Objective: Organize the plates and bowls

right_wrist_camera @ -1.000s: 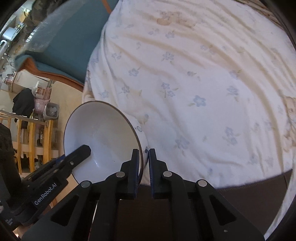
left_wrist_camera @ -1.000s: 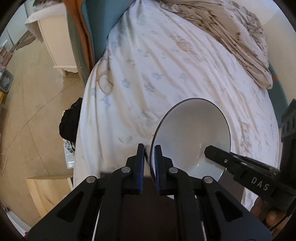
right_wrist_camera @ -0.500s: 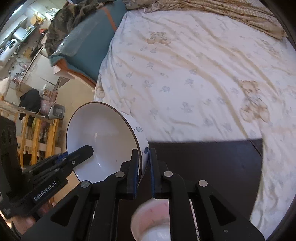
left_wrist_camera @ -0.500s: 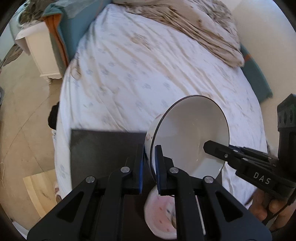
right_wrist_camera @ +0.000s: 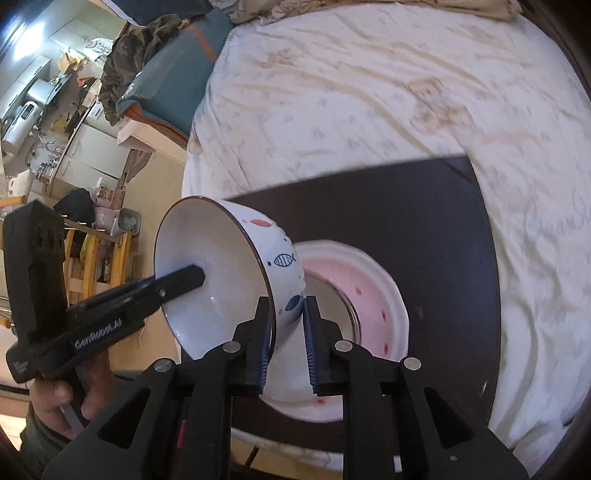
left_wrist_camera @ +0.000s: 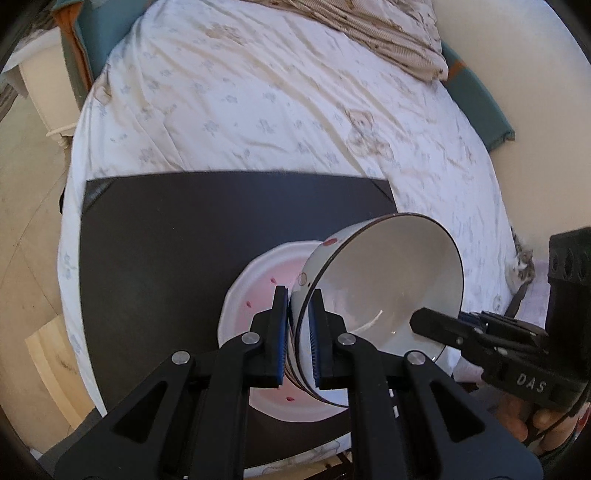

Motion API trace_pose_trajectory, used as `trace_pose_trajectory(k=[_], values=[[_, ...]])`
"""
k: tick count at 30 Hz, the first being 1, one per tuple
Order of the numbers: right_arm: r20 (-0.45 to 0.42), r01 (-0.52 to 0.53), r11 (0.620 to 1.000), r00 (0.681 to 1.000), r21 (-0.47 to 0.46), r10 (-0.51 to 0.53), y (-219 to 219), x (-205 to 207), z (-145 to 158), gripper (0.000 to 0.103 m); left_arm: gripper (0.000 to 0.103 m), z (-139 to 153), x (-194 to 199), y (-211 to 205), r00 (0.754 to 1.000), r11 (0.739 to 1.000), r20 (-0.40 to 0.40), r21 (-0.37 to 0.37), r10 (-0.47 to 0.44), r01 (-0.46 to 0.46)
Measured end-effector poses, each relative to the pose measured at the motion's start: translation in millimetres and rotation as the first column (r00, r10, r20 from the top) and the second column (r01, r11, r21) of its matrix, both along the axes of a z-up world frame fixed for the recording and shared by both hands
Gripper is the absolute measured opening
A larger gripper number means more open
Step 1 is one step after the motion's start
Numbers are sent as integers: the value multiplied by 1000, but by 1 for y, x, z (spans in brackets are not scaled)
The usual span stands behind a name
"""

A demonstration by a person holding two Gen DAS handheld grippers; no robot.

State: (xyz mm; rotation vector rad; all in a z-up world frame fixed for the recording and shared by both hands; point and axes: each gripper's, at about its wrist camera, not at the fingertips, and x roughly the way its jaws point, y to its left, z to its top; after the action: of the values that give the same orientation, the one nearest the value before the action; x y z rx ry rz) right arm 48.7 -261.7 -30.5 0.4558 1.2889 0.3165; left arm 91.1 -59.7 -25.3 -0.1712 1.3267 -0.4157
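A white bowl [left_wrist_camera: 388,280] with a dark rim and fish drawings [right_wrist_camera: 210,266] hangs tilted over a pink-and-white plate [left_wrist_camera: 255,288] that lies on a dark mat [left_wrist_camera: 166,240]. My left gripper [left_wrist_camera: 298,295] is shut on the bowl's near rim. My right gripper [right_wrist_camera: 286,301] straddles the opposite rim. Its jaws are opening, and a small gap shows between the pads and the bowl wall. In the right wrist view the bowl's foot hangs close above the plate [right_wrist_camera: 369,288]; I cannot tell whether they touch.
The mat [right_wrist_camera: 424,206] lies at the foot of a bed with a flowered sheet [left_wrist_camera: 258,92]. A rumpled blanket [left_wrist_camera: 369,29] lies at the far end. A white nightstand [left_wrist_camera: 40,85] stands left, wooden shelving [right_wrist_camera: 85,258] beside the bed.
Both grippers carried the bowl from over the bare sheet to over the dark mat and the plate. The right jaws have parted slightly; the left stays clamped.
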Motion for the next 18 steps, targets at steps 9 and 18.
trace_pose_trajectory(k=[9, 18], values=[[-32, 9, 1000, 999, -7, -10, -6, -21, -22, 20, 8, -18, -10, -11, 998, 999, -42, 23, -38, 39], [-99, 21, 1000, 995, 15, -19, -15, -23, -35, 23, 8, -16, -11, -9, 999, 999, -26, 3, -35, 35]])
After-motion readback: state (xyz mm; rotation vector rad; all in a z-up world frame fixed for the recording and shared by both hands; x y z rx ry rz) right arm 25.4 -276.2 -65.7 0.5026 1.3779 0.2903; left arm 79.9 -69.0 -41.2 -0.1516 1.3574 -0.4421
